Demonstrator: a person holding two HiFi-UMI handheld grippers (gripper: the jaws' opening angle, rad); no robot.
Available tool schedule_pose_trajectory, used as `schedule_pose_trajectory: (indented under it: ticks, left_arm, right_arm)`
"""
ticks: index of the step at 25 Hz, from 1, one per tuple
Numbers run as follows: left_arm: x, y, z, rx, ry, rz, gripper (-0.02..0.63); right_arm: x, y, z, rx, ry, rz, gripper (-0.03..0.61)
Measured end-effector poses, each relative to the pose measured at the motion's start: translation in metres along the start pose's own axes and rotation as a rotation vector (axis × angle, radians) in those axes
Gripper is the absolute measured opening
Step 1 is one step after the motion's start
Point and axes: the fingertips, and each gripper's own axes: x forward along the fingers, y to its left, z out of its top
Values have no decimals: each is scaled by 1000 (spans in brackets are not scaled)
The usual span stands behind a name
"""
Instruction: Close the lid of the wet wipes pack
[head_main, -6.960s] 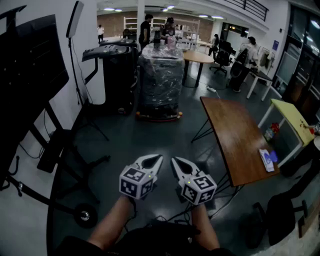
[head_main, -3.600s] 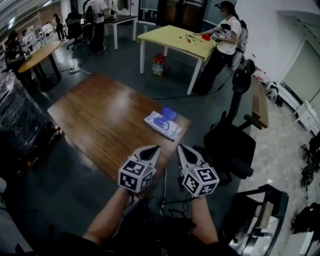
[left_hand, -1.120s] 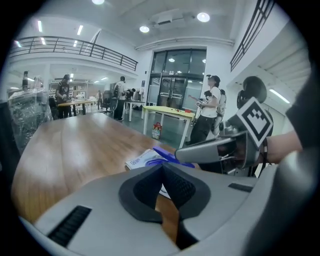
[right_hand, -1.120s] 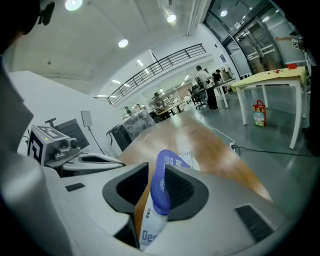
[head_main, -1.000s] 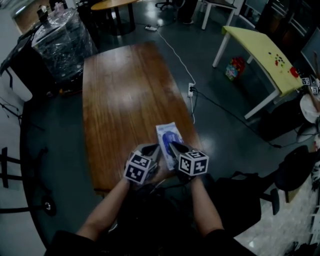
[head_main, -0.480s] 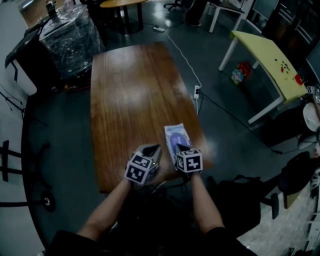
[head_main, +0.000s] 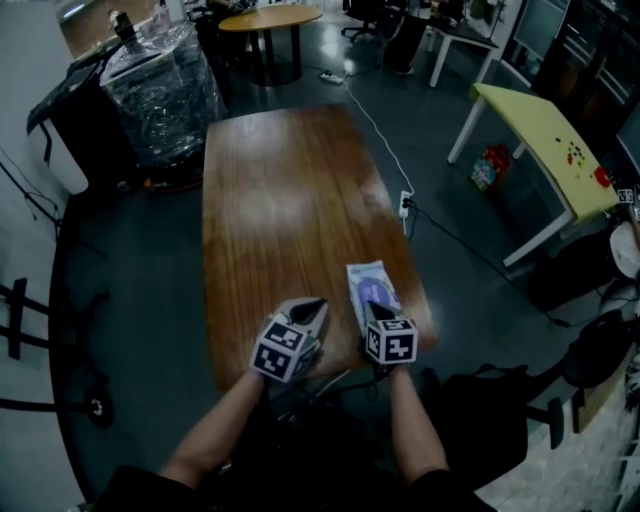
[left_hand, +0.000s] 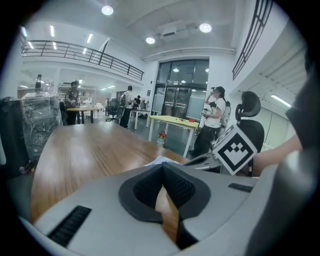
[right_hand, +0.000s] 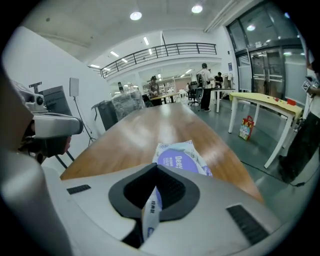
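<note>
The wet wipes pack (head_main: 372, 283), white with a purple oval lid, lies at the near right corner of the wooden table (head_main: 290, 190). In the right gripper view the lid (right_hand: 180, 159) looks flat on the pack. My right gripper (head_main: 372, 306) is shut on the pack's near edge, and a thin white strip of the wrapper shows between its jaws (right_hand: 156, 172). My left gripper (head_main: 317, 303) hovers to the left of the pack over the table's near edge. It is shut with nothing in it (left_hand: 162, 167), and only wood shows behind its jaws.
A yellow table (head_main: 545, 140) stands to the right, with a cable and power strip (head_main: 405, 205) on the floor between. A plastic-wrapped pallet (head_main: 165, 90) is at the far left, and a black chair (head_main: 490, 410) is near my right side. People stand far off in the room.
The right gripper's jaws have closed on the pack's near edge. The left gripper has drawn away to the left of the pack. The head view has shifted, so the table sits further right.
</note>
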Motion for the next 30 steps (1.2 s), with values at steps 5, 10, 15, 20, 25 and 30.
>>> schedule_pose_trajectory:
  ticks: [5, 10, 15, 20, 25, 30]
  left_arm:
    - [-39, -9, 15, 43, -51, -84, 6]
    - [-77, -12, 25, 98, -108, -183, 6]
    - [-119, -10, 32, 118, -164, -259, 6]
    - [-153, -16, 31, 155, -183, -342, 6]
    - [-179, -28, 31, 177, -205, -413, 6]
    - [-199, -35, 32, 194, -220, -457, 6]
  right_arm:
    - [-43, 51, 28, 26, -162, 1, 9]
    - [-88, 102, 48, 37, -302, -39, 9]
    - [-130, 148, 55, 44, -401, -93, 9]
    - [-165, 183, 55, 60, -483, -151, 9]
    - [-196, 210, 58, 69, -559, -188, 9]
    - [-215, 231, 52, 73, -602, -212, 9]
